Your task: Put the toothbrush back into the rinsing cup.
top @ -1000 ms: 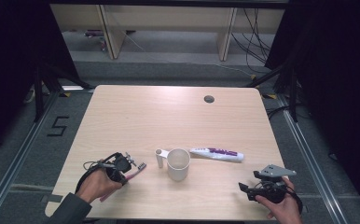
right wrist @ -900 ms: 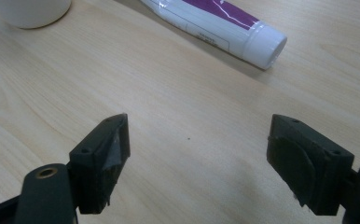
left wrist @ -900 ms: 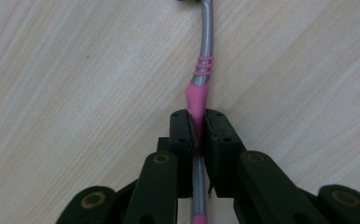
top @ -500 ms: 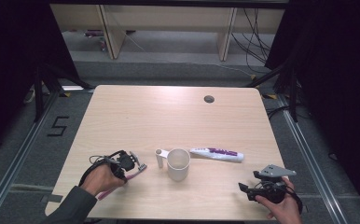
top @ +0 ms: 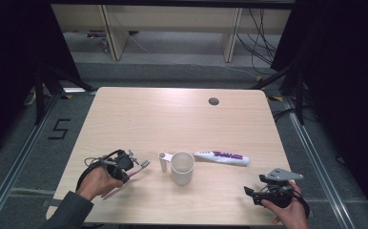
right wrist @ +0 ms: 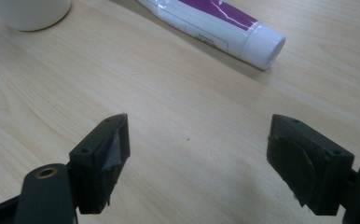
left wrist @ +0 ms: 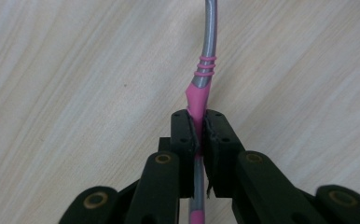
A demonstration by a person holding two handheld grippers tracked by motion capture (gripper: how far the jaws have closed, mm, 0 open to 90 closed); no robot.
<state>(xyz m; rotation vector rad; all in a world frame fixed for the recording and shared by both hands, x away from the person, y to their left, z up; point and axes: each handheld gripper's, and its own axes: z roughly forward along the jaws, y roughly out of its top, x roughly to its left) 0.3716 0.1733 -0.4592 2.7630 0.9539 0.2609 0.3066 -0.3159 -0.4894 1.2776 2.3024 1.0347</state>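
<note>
I work over a pale wooden table [top: 182, 119], grain running across it, with a small dark cable hole [top: 213, 101] at its far side, well apart from both grippers.

White mug [top: 182, 167] stands upright near the middle of the near half, between my two grippers, its handle [top: 163, 161] turned toward the left one. In the right gripper view the mug's base [right wrist: 29, 13] sits far off beyond the left jaw.

Toothpaste tube [top: 221, 157], white with purple print, lies flat just beside the mug on the right-gripper side. In the right gripper view the tube [right wrist: 215, 25] lies ahead of the jaws, capped end [right wrist: 264, 46] nearest the right-hand jaw, apart from it.

Right gripper [right wrist: 197, 154] rests low at the table's near right, held in my right hand [top: 291, 212]. Its fingers stand wide apart with bare wood between them; they grip nothing.

Left gripper [left wrist: 200, 128] sits at the near left in my left hand [top: 96, 181]. Its fingers are pinched nearly together on the toothbrush [left wrist: 201, 88], pads pressing the pink rubber part of the handle. The grey shaft runs on past the fingertips and curves away above the table; the rest of the handle passes back between the fingers. In the high view the toothbrush [top: 137, 169] sticks out of the left gripper toward the mug, brush head short of the mug's handle, not touching.
</note>
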